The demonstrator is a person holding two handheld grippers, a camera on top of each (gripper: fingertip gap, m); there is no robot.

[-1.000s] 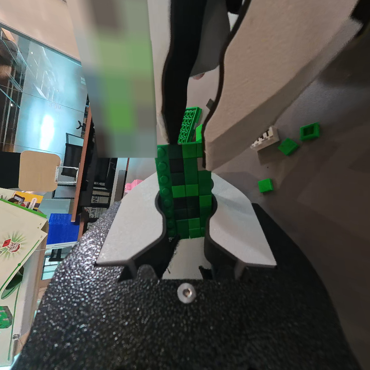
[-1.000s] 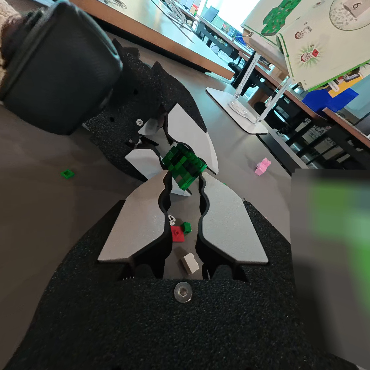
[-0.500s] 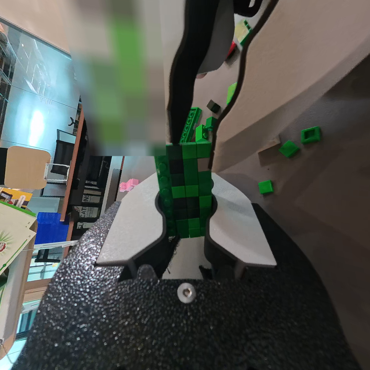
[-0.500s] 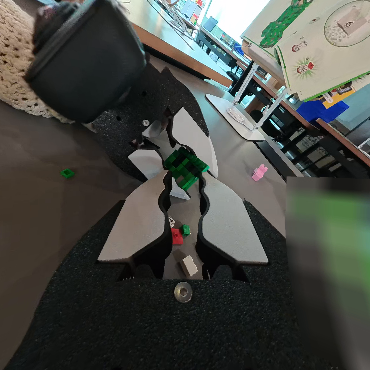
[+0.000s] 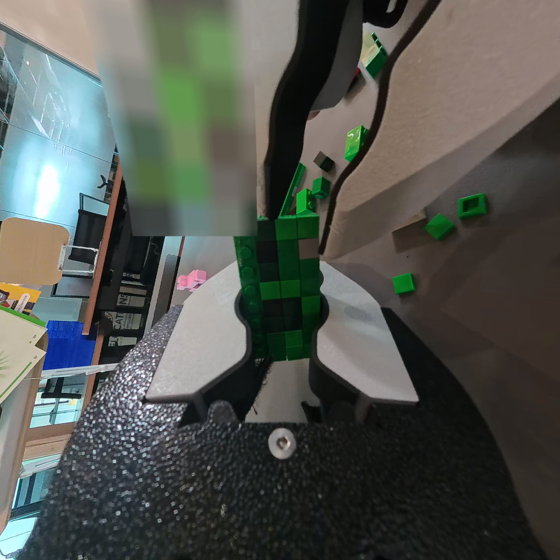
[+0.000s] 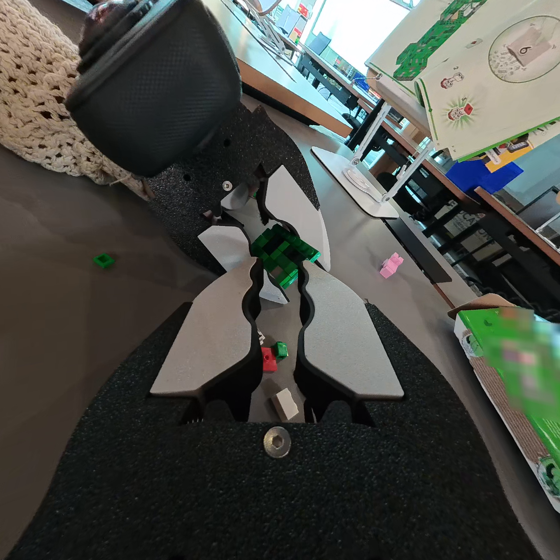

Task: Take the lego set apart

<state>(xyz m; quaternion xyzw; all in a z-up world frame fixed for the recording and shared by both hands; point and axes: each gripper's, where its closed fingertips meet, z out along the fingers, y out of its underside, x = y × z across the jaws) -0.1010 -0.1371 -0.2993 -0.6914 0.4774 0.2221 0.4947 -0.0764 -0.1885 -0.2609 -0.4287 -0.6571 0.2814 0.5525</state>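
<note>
Nearest in the left wrist view, the left gripper has its jaws closed on the lego set, a block of green and dark green bricks held above the grey bench. The block's far end reaches between the fingertips of the right gripper, whose jaws stand open around it; whether they touch it cannot be told. In the right wrist view, a grey brick, a red brick and a small green brick lie on the bench between the right gripper's fingers. Farther off, loose green tiles lie scattered on the bench. A pink piece lies beyond, towards the bench's far edge, with a white stand farther still.
</note>
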